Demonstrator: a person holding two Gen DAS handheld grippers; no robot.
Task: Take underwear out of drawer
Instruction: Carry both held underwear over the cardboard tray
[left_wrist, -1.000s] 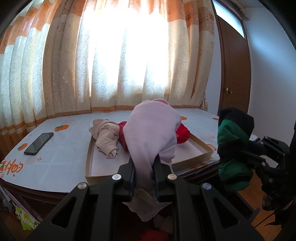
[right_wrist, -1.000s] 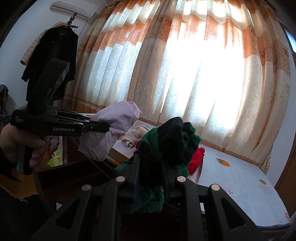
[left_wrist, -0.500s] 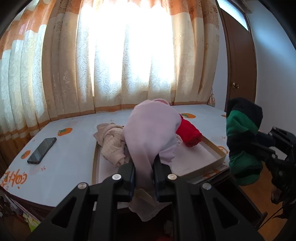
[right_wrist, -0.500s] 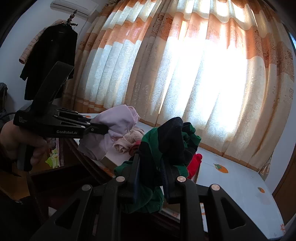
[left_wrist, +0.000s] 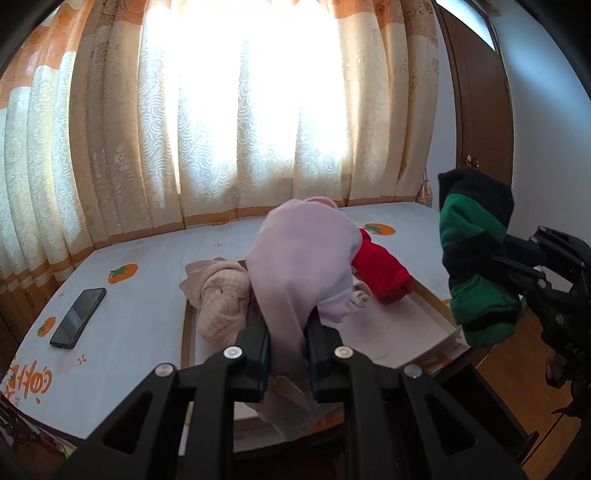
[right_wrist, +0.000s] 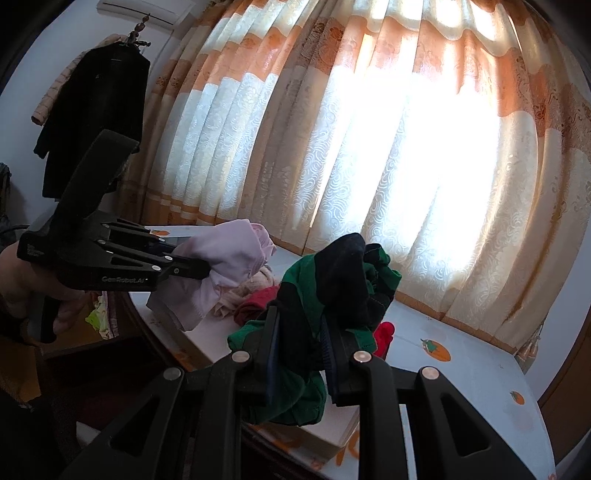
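pale pink cloth fills the left tongs (left_wrist: 288, 354): the pink underwear (left_wrist: 299, 266) is pinched narrow between them, its bulk mounded above the tips and a loose tail hanging below. the right tongs (right_wrist: 299, 354) are likewise clamped tight on the green-and-black underwear (right_wrist: 332, 288), which bunches over the tips and droops underneath. in the right wrist view a hand (right_wrist: 22, 288) grips the left tool's handle at the left edge.

both pieces hang in the air, apart from each other, above the near edge of the bench (left_wrist: 140, 302), which wears a white cloth printed with orange fruit. just beyond the tongs lies a shallow tray (left_wrist: 432, 299) on the bench, holding a beige garment (left_wrist: 221, 295) at its left end and a red garment (left_wrist: 384, 277) toward its right. a phone (left_wrist: 78, 317) lies near the bench's left edge, well apart from the tray.

judging by this, the lifting-out is done for these two pieces and the carry is in hand; the next move calls for bringing each over the tray or a bare stretch of bench, lowering, then letting go so the trailing cloth does not snag the tray's rim.

the drawer itself is hard to make out: only dark space shows below the bench's near edge. the pink piece hides the middle of the tray, so whether the beige and red garments touch cannot be told.
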